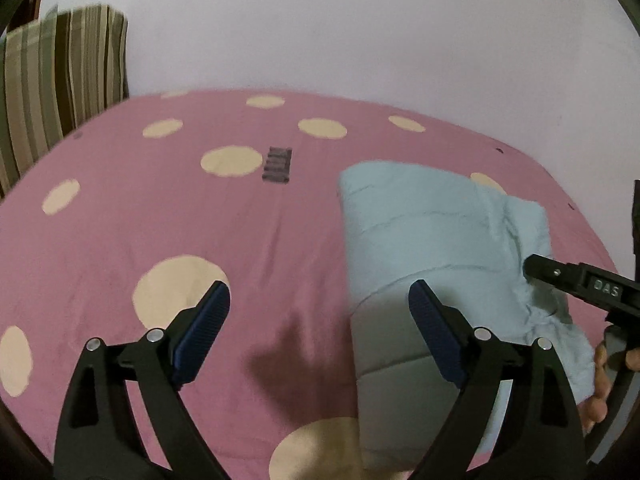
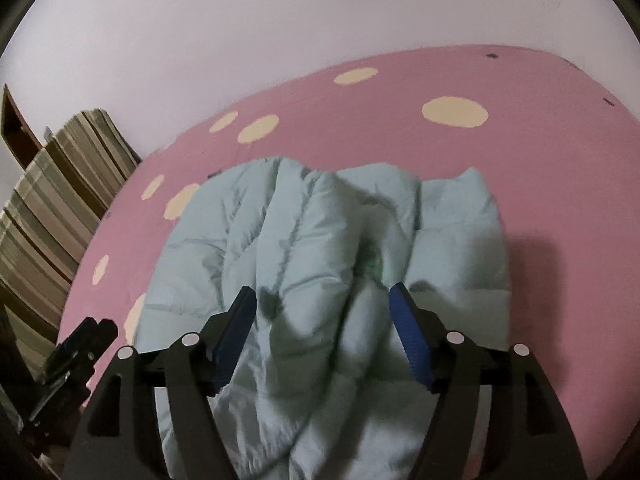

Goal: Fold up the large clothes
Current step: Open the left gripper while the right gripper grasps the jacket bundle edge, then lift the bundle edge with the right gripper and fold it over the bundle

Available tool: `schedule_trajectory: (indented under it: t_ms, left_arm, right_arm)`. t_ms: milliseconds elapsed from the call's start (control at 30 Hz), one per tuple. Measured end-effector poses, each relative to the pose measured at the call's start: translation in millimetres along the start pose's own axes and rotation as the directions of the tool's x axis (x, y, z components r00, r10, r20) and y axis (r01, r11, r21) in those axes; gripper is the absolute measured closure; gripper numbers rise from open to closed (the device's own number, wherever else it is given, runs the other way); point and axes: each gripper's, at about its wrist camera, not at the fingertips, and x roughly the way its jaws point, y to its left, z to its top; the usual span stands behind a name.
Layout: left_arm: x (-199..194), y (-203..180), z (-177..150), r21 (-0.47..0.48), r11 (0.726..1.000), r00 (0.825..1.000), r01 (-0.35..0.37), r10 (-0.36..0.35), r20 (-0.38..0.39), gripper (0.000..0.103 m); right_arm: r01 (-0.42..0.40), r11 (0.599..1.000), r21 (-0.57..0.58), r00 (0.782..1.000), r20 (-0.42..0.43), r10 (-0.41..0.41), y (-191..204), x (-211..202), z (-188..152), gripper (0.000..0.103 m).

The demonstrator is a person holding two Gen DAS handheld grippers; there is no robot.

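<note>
The left gripper (image 1: pixel 319 300) is hovering over a pink bedsheet (image 1: pixel 120 220) with cream dots, its blue-padded jaws standing wide apart with nothing between them. A pale blue quilted jacket (image 1: pixel 420 216) is lying folded on the sheet to the right. The right gripper (image 1: pixel 532 268) is reaching in from the right edge, its tip over the jacket, with the person's fingers (image 1: pixel 600 376) showing below it. A small dark ribbed object (image 1: pixel 277 165) is lying on the sheet farther back, and striped fabric (image 1: pixel 60 80) is hanging at left.

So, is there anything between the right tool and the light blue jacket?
No, nothing visible. The right tool stands open directly over the light blue jacket, with only padded fabric showing between its pads.
</note>
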Motion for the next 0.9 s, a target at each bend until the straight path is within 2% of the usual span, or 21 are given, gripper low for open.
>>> schedule_trajectory:
  t_ms: [67, 100, 133, 233, 300, 433, 533, 700, 800, 900]
  left_arm:
    - [5, 4, -3, -0.019, 0.999, 0.999, 0.026, -0.027, -0.019, 0.012]
    - [9, 5, -4, -0.026, 0.999, 0.999, 0.038, -0.039, -0.028, 0.012]
    - [10, 4, -7, -0.030, 0.998, 0.998, 0.050, -0.051, -0.038, 0.012]
    - [14, 1, -7, -0.033, 0.996, 0.996, 0.078, -0.080, -0.042, 0.012]
    - [11, -3, -3, -0.029, 0.994, 0.994, 0.101, -0.102, -0.034, 0.012]
    - [6, -17, 2, 0.006, 0.987, 0.987, 0.158, -0.158, -0.026, 0.012]
    - [13, -38, -2, 0.066, 0.983, 0.983, 0.174, -0.170, -0.064, 0.012]
    - [35, -73, -11, 0.149, 0.978, 0.983, 0.145, -0.126, -0.132, 0.012]
    - [49, -82, -15, 0.154, 0.978, 0.978, 0.142, -0.114, -0.176, 0.012]
    - [61, -86, -17, 0.167, 0.978, 0.976, 0.128, -0.093, -0.199, 0.012]
  right_arm:
    - [-0.005, 1.000, 0.016, 0.999, -0.031, 0.005, 1, 11, 0, 0.035]
    - [-0.019, 0.999, 0.029, 0.999, -0.049, 0.021, 1, 16, -1, 0.038]
    - [-0.026, 0.999, 0.036, 0.998, -0.053, 0.028, 1, 18, -2, 0.055]
    - [-0.062, 0.997, 0.048, 0.996, -0.066, 0.065, 1, 19, -2, 0.082]
    - [-0.074, 0.996, 0.044, 0.995, -0.057, 0.077, -1, 12, 0, 0.089]
    - [-0.046, 0.998, 0.037, 0.999, 0.007, 0.046, -13, -14, 5, 0.092]
    - [0.007, 0.999, 0.045, 0.999, 0.031, -0.008, -33, -26, 5, 0.092]
    - [0.022, 0.994, 0.104, 1.000, -0.022, -0.019, -73, -10, -1, 0.090]
    - [0.046, 0.994, 0.102, 0.998, -0.055, -0.041, -86, 9, -7, 0.085]
    - [0.038, 0.993, 0.116, 0.997, -0.076, -0.029, -96, 27, -13, 0.081]
